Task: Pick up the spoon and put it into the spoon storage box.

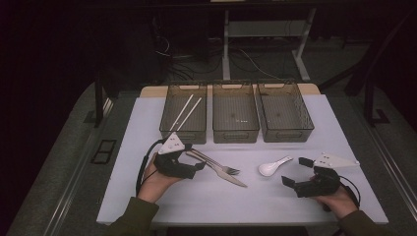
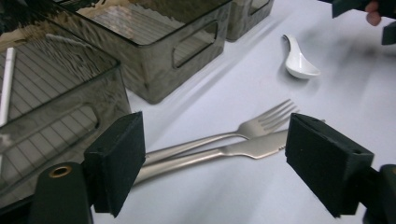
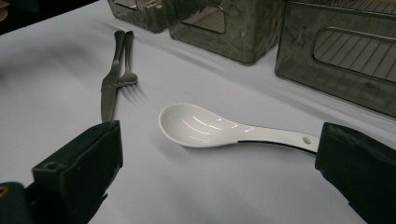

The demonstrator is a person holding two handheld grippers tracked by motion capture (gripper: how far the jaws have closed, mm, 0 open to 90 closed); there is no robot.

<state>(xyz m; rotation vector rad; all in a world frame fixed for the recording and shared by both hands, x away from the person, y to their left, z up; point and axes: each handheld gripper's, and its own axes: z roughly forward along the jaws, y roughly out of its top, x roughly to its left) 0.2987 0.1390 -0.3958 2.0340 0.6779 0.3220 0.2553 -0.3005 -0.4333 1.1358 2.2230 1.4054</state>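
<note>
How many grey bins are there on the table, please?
3, in a row at the far side of the table: the left bin holds two white chopsticks, the middle bin and the right bin look empty.

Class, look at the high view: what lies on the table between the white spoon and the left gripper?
In the high view, a fork and knife lie side by side between the white spoon and the left gripper.
</note>
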